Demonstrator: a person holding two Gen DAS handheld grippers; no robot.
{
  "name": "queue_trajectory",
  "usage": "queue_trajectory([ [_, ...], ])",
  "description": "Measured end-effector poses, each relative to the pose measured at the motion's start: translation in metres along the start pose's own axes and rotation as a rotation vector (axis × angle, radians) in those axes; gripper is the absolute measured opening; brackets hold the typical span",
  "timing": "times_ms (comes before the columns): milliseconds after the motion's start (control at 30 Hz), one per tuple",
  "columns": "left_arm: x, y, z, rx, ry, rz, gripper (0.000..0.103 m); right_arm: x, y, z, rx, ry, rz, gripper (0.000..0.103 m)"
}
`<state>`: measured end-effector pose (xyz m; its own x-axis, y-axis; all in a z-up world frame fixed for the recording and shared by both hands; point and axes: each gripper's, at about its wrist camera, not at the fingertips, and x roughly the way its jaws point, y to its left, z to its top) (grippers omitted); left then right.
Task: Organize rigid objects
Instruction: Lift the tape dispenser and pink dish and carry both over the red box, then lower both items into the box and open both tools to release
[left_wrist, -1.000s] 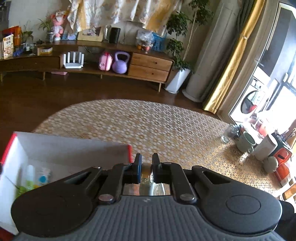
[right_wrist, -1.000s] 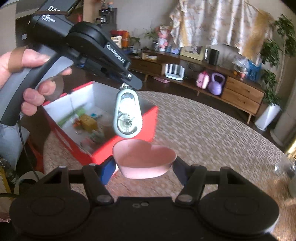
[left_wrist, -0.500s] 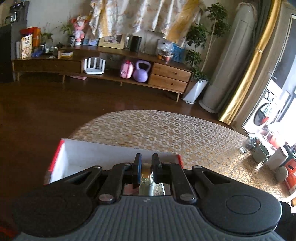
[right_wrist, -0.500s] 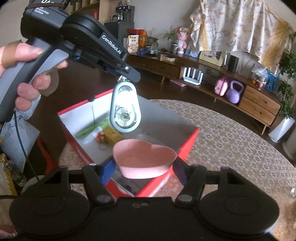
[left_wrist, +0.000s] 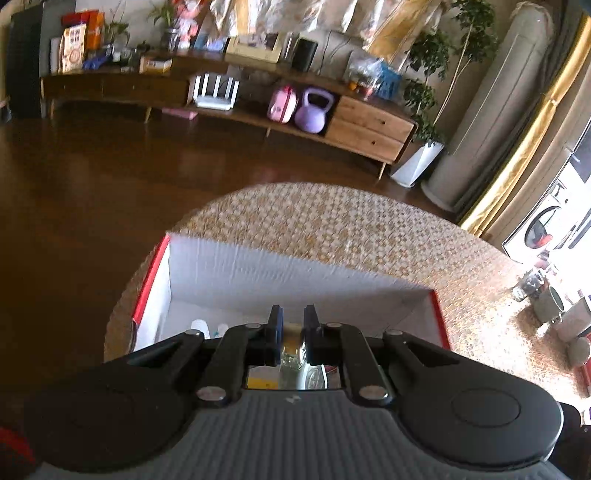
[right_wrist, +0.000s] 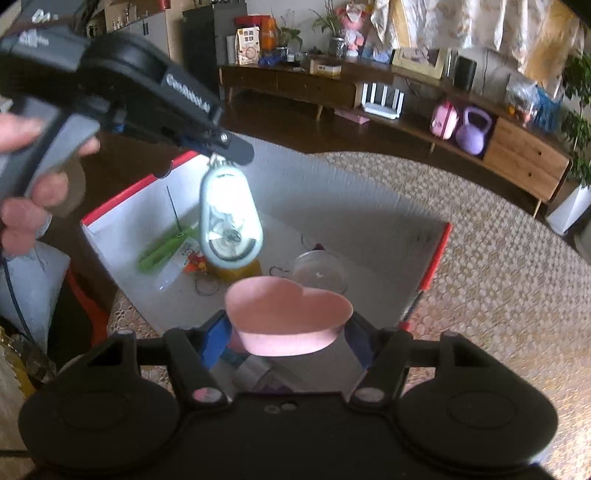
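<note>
A red box with white inner walls (left_wrist: 258, 258) (right_wrist: 332, 184) stands on the round table. My left gripper (left_wrist: 291, 323) (right_wrist: 223, 146) is over it, shut on the small top ring of an oval, clear-faced pendant (right_wrist: 231, 221) that hangs above the box's contents. In the left wrist view only a brass and glassy bit of the pendant (left_wrist: 293, 349) shows between the fingers. My right gripper (right_wrist: 288, 332) is shut on a pink heart-shaped dish (right_wrist: 288, 314), held over the box's near side. Inside lie a green item (right_wrist: 162, 251), a yellow item (right_wrist: 240, 271) and a clear round piece (right_wrist: 319, 273).
A patterned cloth (left_wrist: 332, 225) covers the table. Cups and jars (left_wrist: 554, 306) crowd its right edge. A person's hand (right_wrist: 22, 206) grips the left tool's handle. A wooden sideboard (left_wrist: 369, 122) stands far across the dark floor.
Both grippers have moved over the red box and dropped a little. The box now fills the middle of both views, and the pendant and pink dish hang above its inside.
</note>
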<state>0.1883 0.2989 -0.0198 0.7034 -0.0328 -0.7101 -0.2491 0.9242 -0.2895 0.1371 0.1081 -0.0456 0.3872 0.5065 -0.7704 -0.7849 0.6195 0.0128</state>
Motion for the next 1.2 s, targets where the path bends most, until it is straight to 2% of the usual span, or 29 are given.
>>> queue_trajectory([
  [167, 0.022, 0.008, -0.008, -0.01, 0.041, -0.003, 0.011, 0.01, 0.002, -0.001, -0.004, 0.023, 0.01, 0.067],
  [467, 0.039, 0.019, -0.014, -0.047, 0.059, -0.019, 0.011, 0.024, 0.005, -0.004, 0.02, 0.055, 0.002, 0.067],
  [700, 0.044, 0.026, -0.023, -0.01, 0.071, -0.005, 0.01, 0.028, 0.005, 0.0, 0.018, 0.054, -0.011, 0.067],
  [967, 0.04, 0.018, -0.033, 0.109, 0.093, 0.143, 0.011, 0.025, 0.003, 0.002, 0.035, 0.047, -0.035, 0.074],
  [1200, 0.038, 0.019, -0.038, 0.111, 0.135, 0.165, 0.012, 0.013, 0.0, 0.002, 0.042, 0.027, -0.053, 0.076],
])
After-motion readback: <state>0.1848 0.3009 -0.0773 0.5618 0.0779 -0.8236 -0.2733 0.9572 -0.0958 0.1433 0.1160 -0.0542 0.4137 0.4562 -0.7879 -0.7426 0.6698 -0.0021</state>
